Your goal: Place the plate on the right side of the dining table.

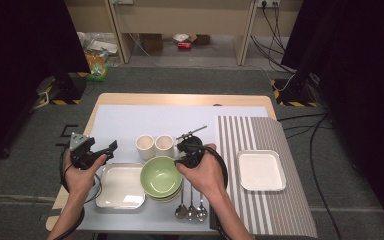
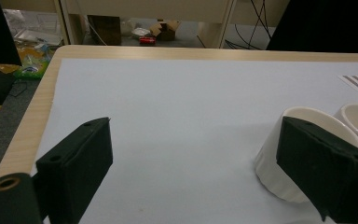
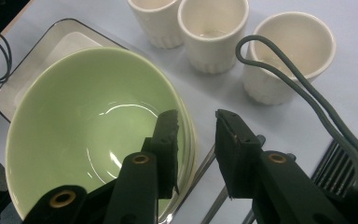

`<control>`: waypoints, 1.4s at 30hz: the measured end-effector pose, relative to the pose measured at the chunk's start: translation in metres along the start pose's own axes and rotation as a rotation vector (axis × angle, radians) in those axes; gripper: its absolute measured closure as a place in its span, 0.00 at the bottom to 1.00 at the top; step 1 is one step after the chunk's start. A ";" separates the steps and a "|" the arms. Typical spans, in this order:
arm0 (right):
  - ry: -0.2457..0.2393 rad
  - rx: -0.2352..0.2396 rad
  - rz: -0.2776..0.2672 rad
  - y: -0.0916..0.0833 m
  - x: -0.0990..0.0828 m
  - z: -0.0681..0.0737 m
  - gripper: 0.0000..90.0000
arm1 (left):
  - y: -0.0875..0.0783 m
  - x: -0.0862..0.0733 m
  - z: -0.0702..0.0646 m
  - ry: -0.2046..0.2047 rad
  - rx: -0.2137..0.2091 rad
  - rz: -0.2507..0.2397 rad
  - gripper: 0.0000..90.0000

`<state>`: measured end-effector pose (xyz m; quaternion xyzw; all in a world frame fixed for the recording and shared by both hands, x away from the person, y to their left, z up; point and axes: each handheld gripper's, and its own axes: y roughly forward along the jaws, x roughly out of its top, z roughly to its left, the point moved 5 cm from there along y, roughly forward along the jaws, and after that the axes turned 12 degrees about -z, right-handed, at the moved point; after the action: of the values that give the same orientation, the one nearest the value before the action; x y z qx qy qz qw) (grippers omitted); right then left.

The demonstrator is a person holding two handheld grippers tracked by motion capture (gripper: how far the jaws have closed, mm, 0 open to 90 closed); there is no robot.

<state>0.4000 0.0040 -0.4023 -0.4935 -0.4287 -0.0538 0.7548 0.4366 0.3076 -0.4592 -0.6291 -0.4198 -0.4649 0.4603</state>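
1. On the table [image 1: 180,99], a pale sheet covers most of the top and a striped mat [image 1: 260,175] lies on its right part.
2. A stack of green bowls [image 1: 161,177] sits near the front edge, between a square tray [image 1: 121,186] on the left and three spoons [image 1: 191,210] just to its right.
3. Behind the bowls stand white cups [image 1: 154,146], side by side; the right gripper view shows three of them [image 3: 213,32].
4. A white square plate [image 1: 261,170] lies on the striped mat, well apart from the bowls.
5. The right gripper [image 1: 189,150] hangs over the right rim of the bowls; in its own view its jaws stand apart with nothing between them, the left jaw over the bowl's rim [image 3: 186,135] and the right jaw just outside it, above the spoon handles.
6. The left gripper [image 1: 92,151] is held above the table left of the cups, its jaws wide apart and empty; in its view the nearest cup [image 2: 291,154] is beside the right jaw.
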 end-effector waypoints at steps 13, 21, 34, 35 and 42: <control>-0.007 0.009 0.027 0.008 -0.001 0.006 0.86 | 0.000 0.000 0.000 0.000 0.002 -0.001 0.11; -0.020 0.000 0.032 0.010 -0.002 0.007 0.92 | 0.000 0.000 0.000 0.004 0.001 0.001 0.11; -0.026 0.002 0.039 0.012 -0.003 0.008 0.91 | 0.000 0.000 0.001 0.009 0.005 0.000 0.11; -0.030 0.000 0.040 0.013 -0.003 0.008 0.91 | 0.000 0.000 0.001 0.009 0.005 0.000 0.11; -0.041 -0.002 0.052 0.015 -0.005 0.009 0.92 | 0.000 0.000 0.001 0.010 0.005 0.001 0.11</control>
<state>0.3997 0.0171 -0.4152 -0.5062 -0.4311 -0.0241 0.7466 0.4366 0.3081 -0.4593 -0.6259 -0.4181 -0.4669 0.4642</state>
